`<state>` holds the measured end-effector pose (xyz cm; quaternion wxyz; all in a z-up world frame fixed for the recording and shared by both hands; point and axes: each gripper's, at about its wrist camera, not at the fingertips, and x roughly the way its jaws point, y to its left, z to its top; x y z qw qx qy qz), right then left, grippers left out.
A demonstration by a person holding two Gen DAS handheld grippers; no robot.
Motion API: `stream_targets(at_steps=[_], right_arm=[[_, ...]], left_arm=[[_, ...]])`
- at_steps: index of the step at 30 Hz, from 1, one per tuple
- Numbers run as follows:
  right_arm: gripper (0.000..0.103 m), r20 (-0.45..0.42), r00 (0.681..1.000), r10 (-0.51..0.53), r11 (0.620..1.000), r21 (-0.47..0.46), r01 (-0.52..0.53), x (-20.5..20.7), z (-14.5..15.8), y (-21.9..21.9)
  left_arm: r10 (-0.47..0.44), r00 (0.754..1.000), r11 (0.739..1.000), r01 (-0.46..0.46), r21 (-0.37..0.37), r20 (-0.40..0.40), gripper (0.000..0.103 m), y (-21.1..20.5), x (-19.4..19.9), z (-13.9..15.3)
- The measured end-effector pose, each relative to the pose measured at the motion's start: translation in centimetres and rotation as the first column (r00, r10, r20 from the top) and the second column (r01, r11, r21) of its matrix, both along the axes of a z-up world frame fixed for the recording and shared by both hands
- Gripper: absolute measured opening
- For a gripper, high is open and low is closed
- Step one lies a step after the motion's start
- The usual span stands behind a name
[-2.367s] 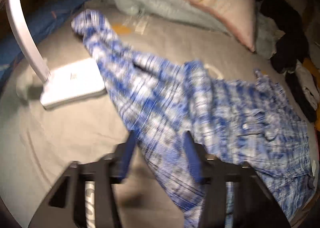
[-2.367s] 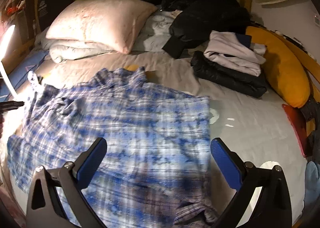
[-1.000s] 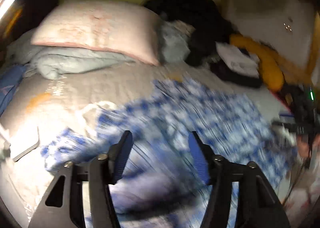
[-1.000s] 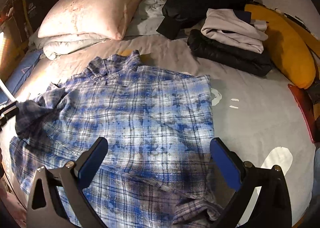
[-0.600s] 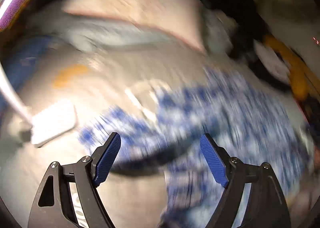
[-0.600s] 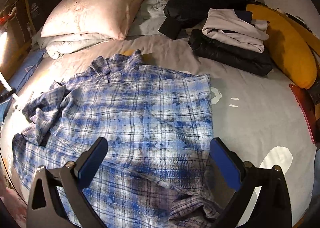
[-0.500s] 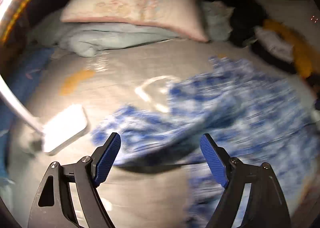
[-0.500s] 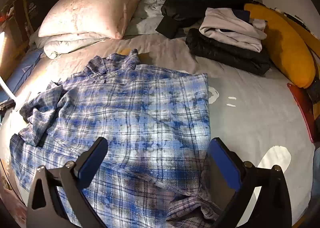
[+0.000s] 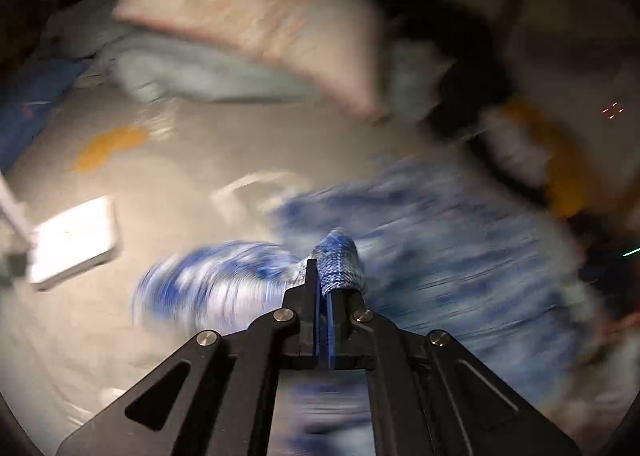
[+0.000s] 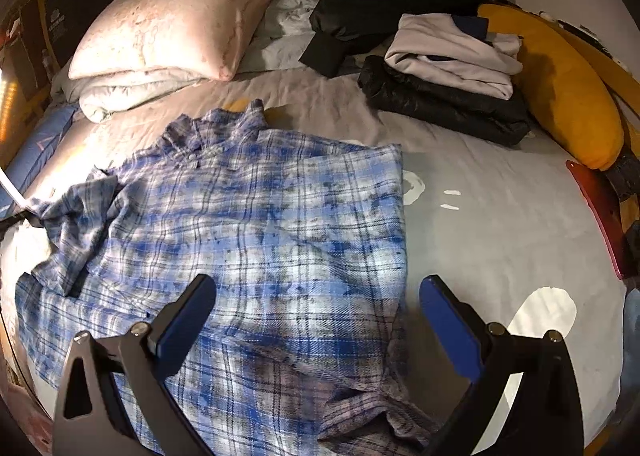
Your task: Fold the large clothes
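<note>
Left gripper jaws just closed, pinching bunched sleeve of plaid shirt on bed. Right gripper jaws spread, empty, over shirt hem at 6 o'clock.

Dim, motion-blurred left; sharper right

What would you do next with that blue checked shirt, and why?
Probably carry the sleeve inward over the shirt's body. The left gripper has just closed on a bunch of the plaid shirt, whose sleeve lies crumpled at its side, while the right gripper hovers open.
</note>
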<state>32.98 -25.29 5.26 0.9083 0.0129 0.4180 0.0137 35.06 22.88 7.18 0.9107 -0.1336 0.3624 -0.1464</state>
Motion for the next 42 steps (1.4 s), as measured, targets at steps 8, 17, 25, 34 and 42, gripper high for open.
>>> stream_targets(at_steps=[8,17,25,34,42], right_arm=[[0.102,-0.003,1.0,-0.027,0.999,0.038,0.028,0.4,0.4,-0.3],[0.102,0.076,0.996,-0.045,0.995,0.09,0.038,-1.6,2.8,-1.7],[0.09,0.032,0.999,-0.003,0.992,0.127,-0.001,-1.0,1.7,-2.4],[0.074,-0.056,0.984,0.167,0.971,0.185,-0.155,0.6,-1.9,3.7],[0.07,-0.166,0.963,0.211,0.963,0.205,-0.176,2.3,-5.7,9.3]], left_arm=[[-0.231,0.972,0.953,0.235,-0.194,0.043,0.001,-11.4,-2.4,5.9],[-0.358,0.934,0.898,0.346,-0.272,0.004,0.001,-23.9,2.2,6.8],[-0.222,0.96,0.943,0.166,-0.288,-0.173,0.013,-25.9,8.8,0.5],[-0.178,0.975,0.971,0.153,-0.183,-0.132,0.061,-20.6,5.0,-1.1],[-0.095,0.994,0.991,0.088,-0.103,-0.062,0.078,-14.5,-0.2,0.5]])
